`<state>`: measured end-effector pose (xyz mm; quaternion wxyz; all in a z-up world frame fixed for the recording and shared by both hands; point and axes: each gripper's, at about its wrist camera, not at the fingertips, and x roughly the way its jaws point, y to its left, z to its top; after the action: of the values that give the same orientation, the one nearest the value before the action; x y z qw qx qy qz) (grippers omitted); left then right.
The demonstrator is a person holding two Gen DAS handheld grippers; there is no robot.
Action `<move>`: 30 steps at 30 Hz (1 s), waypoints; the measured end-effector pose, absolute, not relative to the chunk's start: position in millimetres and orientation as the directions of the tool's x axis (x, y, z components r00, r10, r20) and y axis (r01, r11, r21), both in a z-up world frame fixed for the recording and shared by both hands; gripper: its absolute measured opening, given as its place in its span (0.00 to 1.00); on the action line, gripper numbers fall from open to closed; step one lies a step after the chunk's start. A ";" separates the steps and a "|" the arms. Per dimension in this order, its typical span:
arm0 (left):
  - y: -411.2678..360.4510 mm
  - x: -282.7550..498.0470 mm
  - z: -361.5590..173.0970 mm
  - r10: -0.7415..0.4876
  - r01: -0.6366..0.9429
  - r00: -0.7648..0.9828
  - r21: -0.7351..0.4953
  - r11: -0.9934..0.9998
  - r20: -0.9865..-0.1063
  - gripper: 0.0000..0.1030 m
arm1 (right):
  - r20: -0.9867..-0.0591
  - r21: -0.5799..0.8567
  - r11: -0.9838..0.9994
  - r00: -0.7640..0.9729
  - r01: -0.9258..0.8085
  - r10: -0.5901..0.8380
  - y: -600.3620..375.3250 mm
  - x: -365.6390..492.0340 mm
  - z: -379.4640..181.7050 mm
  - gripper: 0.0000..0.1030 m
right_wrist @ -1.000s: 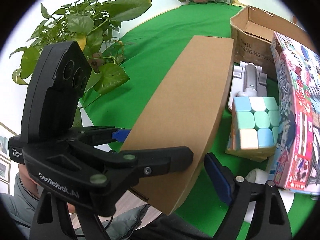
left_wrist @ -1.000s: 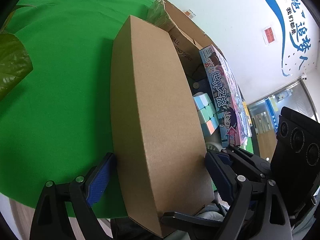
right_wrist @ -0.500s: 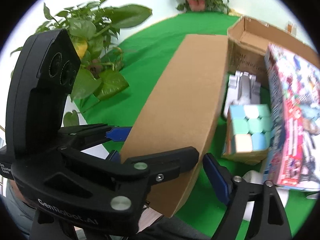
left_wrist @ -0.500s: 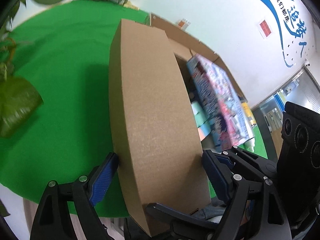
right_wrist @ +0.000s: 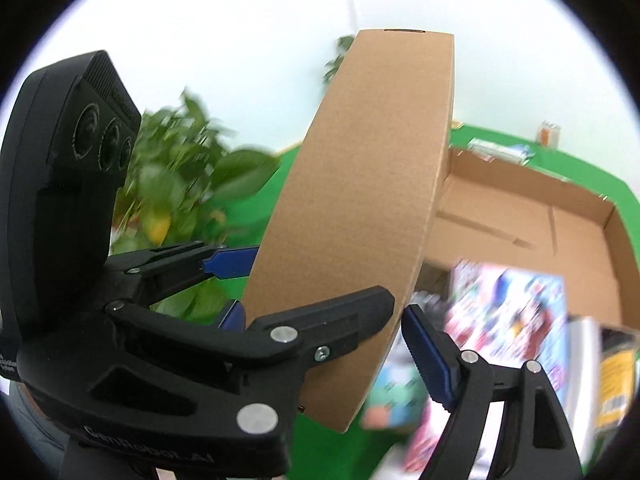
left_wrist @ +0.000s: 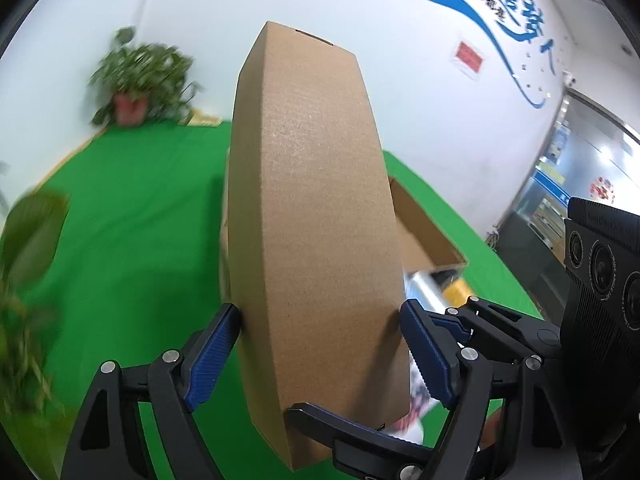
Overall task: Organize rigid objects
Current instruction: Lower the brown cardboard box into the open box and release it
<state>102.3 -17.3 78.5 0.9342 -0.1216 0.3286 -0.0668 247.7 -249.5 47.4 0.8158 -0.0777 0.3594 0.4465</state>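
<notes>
Both grippers clamp the same long brown box (left_wrist: 312, 216), one on each side of its near end. In the left wrist view the left gripper (left_wrist: 320, 354) has its two blue pads (left_wrist: 212, 356) pressed on the opposite side faces of the box; its jaws have just been closing, with the box between them. The box runs forward from the jaws and rises, so its far end stands in front of the white wall (left_wrist: 400, 60).

In the right wrist view the right gripper (right_wrist: 328, 332) holds the box too. Its left pad lies against the box side and its right pad (right_wrist: 428, 360) sits at the box's right edge; these jaws have also just been closing on the box. The left gripper shows here as a black body left of the jaws, one finger lying across the box face.

Under the box lies the green cloth (left_wrist: 132, 216). Right of the jaws and beyond them stands an open carton (right_wrist: 560, 224). Nearer, right of the right pad, a colourful game box (right_wrist: 508, 312) is visible, blurred. Blurred plants (right_wrist: 180, 184) are left of the jaws.
</notes>
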 end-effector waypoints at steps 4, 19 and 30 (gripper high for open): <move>-28.6 153.3 109.5 -0.224 0.092 0.788 -0.251 0.964 -0.574 0.77 | -0.634 0.178 0.614 0.388 -0.769 0.669 -251.4 281.1 61.5 0.78; -32.0 373.0 111.9 -0.219 0.037 0.689 -0.269 0.963 -0.691 0.77 | -0.707 0.207 0.624 0.325 -0.753 0.628 -226.6 415.6 43.9 0.78; 1.3 451.8 20.2 -0.243 -0.073 0.560 -0.339 0.938 -0.792 0.67 | -0.810 0.322 0.614 0.127 -0.721 0.573 -205.0 473.0 -31.2 0.78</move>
<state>451.8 1.3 20.2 0.8668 -0.1691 0.4666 -0.0489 473.0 -205.0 -31.2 0.7469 -0.0740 0.4992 0.4330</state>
